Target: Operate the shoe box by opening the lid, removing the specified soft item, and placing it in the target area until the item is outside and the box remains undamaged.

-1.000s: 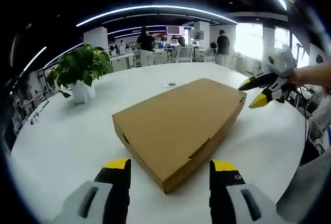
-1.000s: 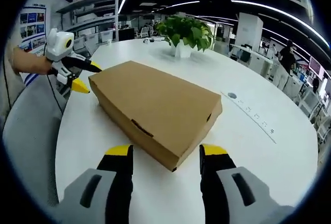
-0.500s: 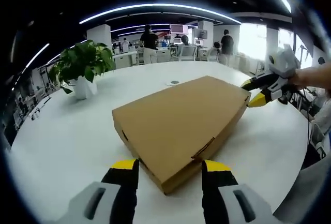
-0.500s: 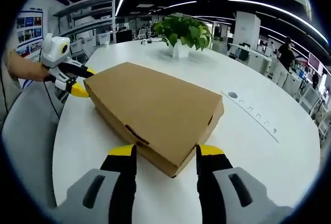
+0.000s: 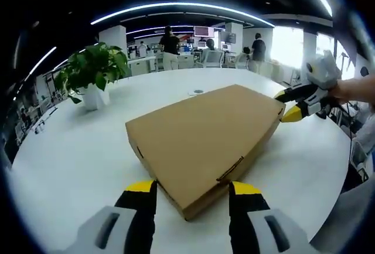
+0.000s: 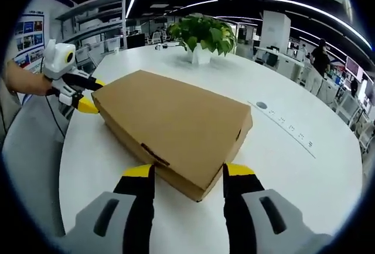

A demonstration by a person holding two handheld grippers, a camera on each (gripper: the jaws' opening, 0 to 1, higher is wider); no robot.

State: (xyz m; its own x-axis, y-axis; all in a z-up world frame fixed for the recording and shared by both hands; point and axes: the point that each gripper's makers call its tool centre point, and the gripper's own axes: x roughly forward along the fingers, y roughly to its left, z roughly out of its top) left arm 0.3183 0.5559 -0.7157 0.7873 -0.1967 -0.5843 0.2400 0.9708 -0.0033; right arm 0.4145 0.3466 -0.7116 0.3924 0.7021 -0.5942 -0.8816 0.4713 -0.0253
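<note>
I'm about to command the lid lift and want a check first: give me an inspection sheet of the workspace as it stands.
Surface: white round table, bare around the box.
Job's things: cardboard shoe box lies flat, lid closed, locking tabs tucked in; the soft item cannot be seen.
Clutter: potted plant stands apart from the box; a small round insert and a strip of sockets sit in the tabletop.
Grippers: left gripper open, fingers straddling one box corner; right gripper open, straddling the opposite corner.
Cables: nothing seen on the table.
Surroundings: open office with desks, shelving, ceiling lights; people standing far behind.
</note>
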